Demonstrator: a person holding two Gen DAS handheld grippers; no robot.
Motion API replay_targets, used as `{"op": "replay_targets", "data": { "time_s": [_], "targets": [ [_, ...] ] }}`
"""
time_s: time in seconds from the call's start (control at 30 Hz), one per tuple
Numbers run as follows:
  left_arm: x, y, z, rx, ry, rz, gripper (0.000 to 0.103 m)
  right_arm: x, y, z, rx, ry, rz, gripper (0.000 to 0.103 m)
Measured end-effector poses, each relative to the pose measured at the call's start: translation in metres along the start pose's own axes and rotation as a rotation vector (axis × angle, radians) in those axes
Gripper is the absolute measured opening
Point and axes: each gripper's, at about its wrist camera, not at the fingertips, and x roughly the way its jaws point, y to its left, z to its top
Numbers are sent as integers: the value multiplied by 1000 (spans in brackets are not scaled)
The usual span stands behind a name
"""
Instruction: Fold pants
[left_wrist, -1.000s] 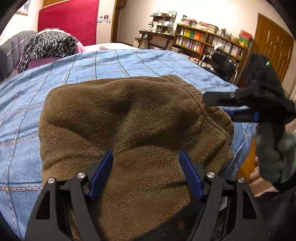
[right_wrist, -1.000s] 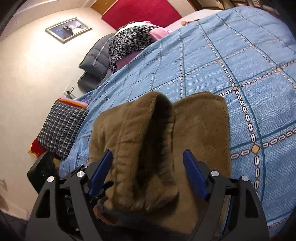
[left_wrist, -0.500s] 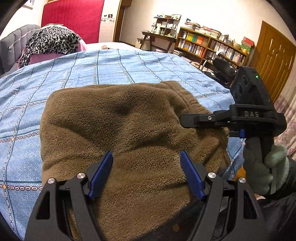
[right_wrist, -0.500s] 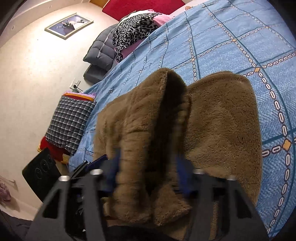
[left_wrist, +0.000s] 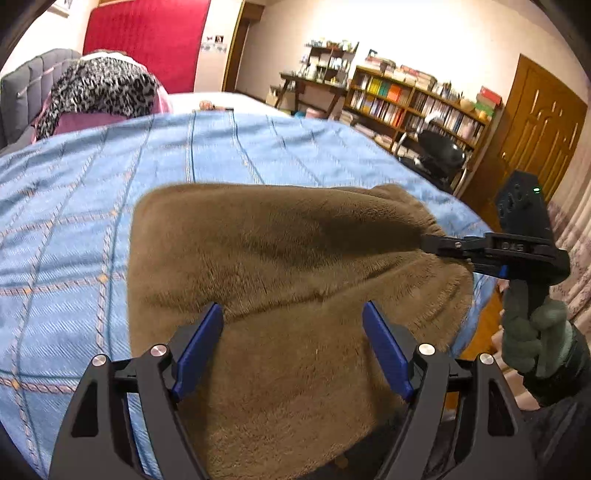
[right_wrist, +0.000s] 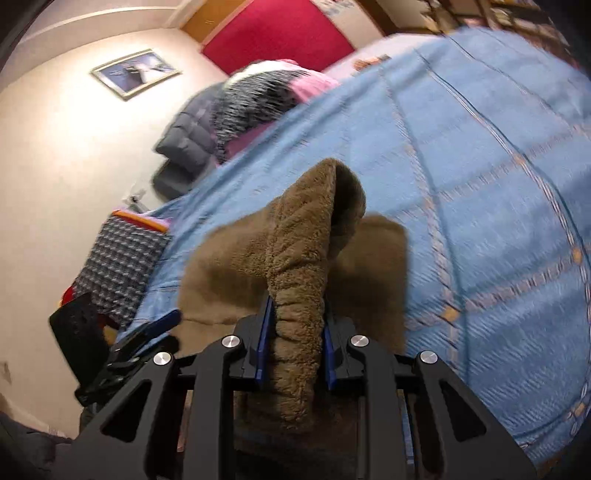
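Observation:
Brown fleece pants (left_wrist: 280, 266) lie bunched on the blue bedspread (left_wrist: 221, 147). My left gripper (left_wrist: 291, 332) is open, its blue pads over the near part of the pants and not closed on the cloth. My right gripper (right_wrist: 295, 328) is shut on a ridge of the pants' elastic waistband (right_wrist: 299, 280) and lifts it off the bed. In the left wrist view the right gripper (left_wrist: 428, 242) shows at the right edge of the pants, pulling the fabric up into a taut fold.
A leopard-print garment (left_wrist: 96, 88) and pink bedding lie at the head of the bed. A bookshelf (left_wrist: 413, 107), a black chair (left_wrist: 439, 155) and a wooden door (left_wrist: 535, 125) stand to the right. A checked pillow (right_wrist: 122, 266) lies beside the bed.
My right gripper has closed on the waistband edge and raised it, pulling the fabric taut. My left gripper has stayed open over the near part of the pants.

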Motion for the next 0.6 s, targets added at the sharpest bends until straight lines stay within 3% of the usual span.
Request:
{"op": "replay_targets", "data": {
  "time_s": [0.17, 0.27, 0.4, 0.5, 0.6],
  "targets": [
    [11, -9, -16, 88, 8, 53, 78, 7, -13, -6, 21, -4, 14, 26],
    [10, -8, -14, 70, 15, 49, 78, 0, -2, -1, -21, -20, -37, 37],
    [-1, -6, -9, 26, 3, 39, 78, -25, 20, 8, -102, -128, -126, 45],
    [-10, -10, -10, 28, -12, 34, 78, -30, 39, 16, -141, -173, -98, 48],
    [-13, -15, -12, 43, -10, 25, 78, -13, 62, 21, -200, -154, -48, 48]
  ]
}}
